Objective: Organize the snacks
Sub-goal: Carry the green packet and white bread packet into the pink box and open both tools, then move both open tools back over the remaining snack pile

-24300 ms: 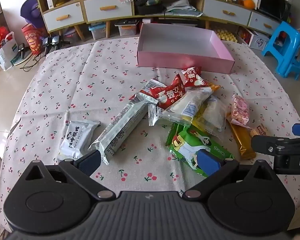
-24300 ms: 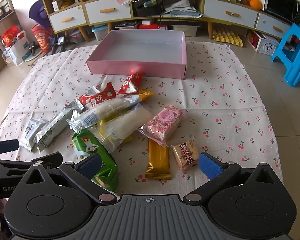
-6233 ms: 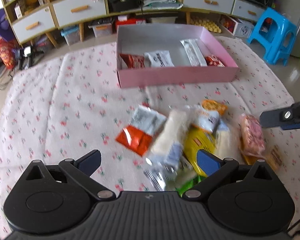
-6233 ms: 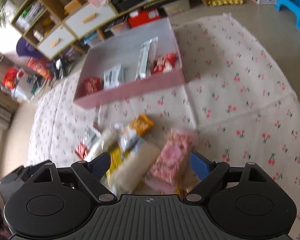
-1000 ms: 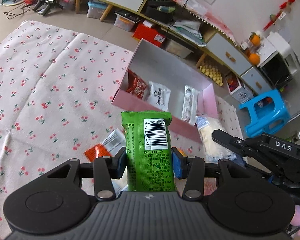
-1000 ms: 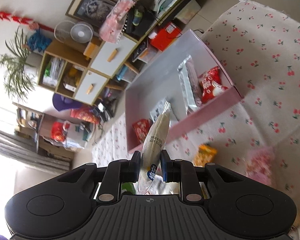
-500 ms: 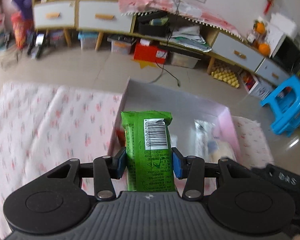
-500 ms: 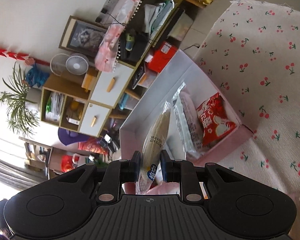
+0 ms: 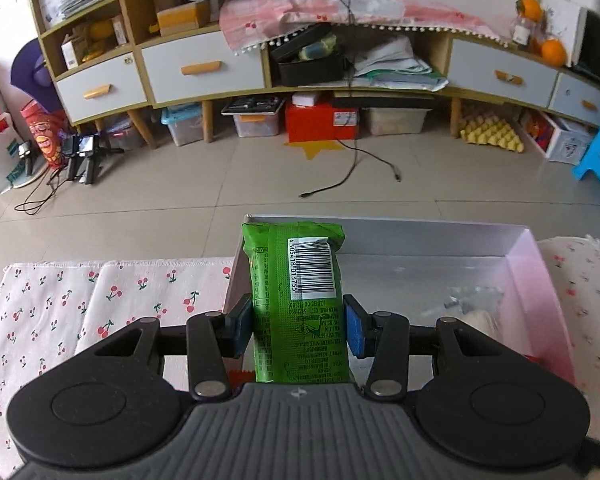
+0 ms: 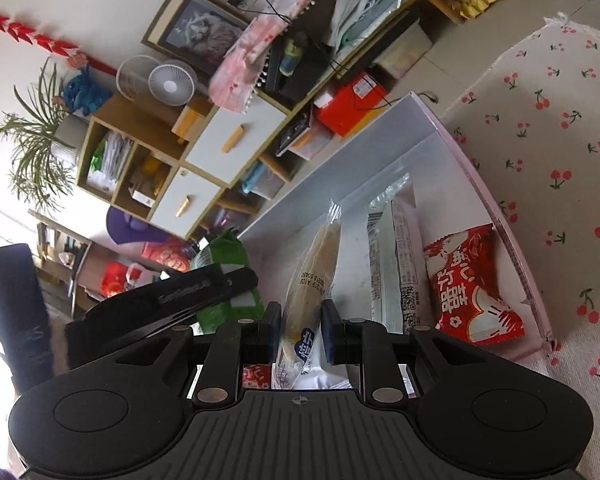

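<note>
cherry-print cloth (image 9: 120,292), tiled floor (image 9: 260,176), cabinets (image 9: 200,68)

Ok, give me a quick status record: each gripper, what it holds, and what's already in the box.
left gripper: shut on green snack pack, barcode side up, held over the left end of the pink box
right gripper: shut on pale bread pack, held on edge above the box interior
already in box: silver wrapper, red packet
box sits on: cherry-print cloth
</note>
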